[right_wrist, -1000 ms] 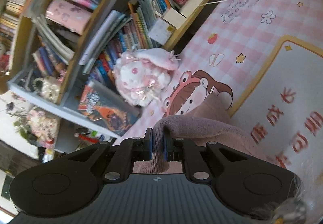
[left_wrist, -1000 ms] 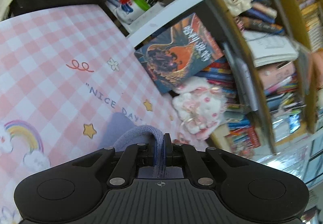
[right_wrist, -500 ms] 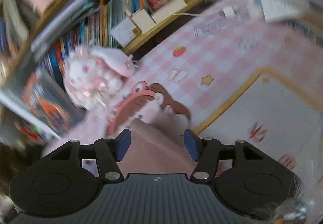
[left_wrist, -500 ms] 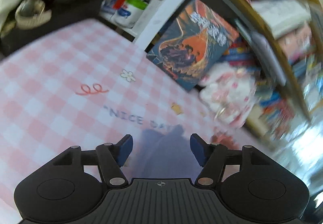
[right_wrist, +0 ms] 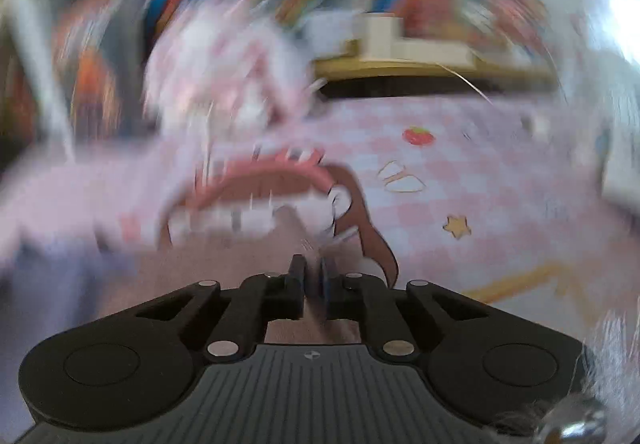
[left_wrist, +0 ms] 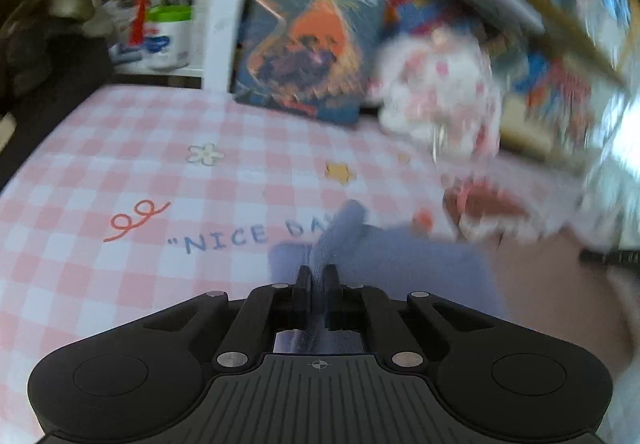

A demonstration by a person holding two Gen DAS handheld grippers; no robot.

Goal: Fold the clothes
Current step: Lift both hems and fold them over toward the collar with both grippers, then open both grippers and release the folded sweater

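Note:
A soft knit garment lies on the pink checked mat (left_wrist: 168,148). It has a lavender part (left_wrist: 384,256) and a dusty-pink part (left_wrist: 552,284). My left gripper (left_wrist: 316,276) is shut on a raised fold of the lavender cloth, which sticks up past the fingertips. In the badly blurred right wrist view, the dusty-pink cloth (right_wrist: 240,264) lies under and ahead of my right gripper (right_wrist: 309,270), with lavender (right_wrist: 52,276) at the left. The right jaws are closed together, seemingly pinching a thin edge of the pink cloth.
A white-and-pink plush toy (left_wrist: 436,92) sits at the mat's far edge, next to an upright book with an orange cover (left_wrist: 312,44). Packed bookshelves (right_wrist: 400,4) stand behind. A cup of pens (left_wrist: 164,32) stands at far left beside a white post (left_wrist: 224,4).
Both grippers held cloth a second ago, opened half a second ago, and are now shut on the cloth again. Both views have swung down toward the mat.

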